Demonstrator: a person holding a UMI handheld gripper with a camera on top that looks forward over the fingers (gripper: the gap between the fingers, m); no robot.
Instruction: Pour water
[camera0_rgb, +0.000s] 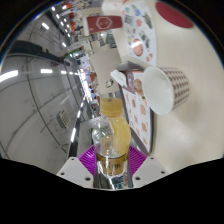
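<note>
A clear plastic bottle (109, 112) of yellowish liquid with a white cap (103, 64) is held between my fingers and tilted, its neck pointing ahead. My gripper (110, 158) is shut on the bottle's lower body, both purple pads (90, 157) pressed against its sides. Just beyond and to the right of the bottle's neck stands a brown paper cup (169, 86) with a white inside, on a patterned table top (140, 40). The bottle's base is hidden by my fingers.
A dark red round dish (181, 13) lies far beyond the cup on the table. A red-and-white box (103, 23) stands further back. To the left lies open room floor (40, 100) with ceiling lights reflected.
</note>
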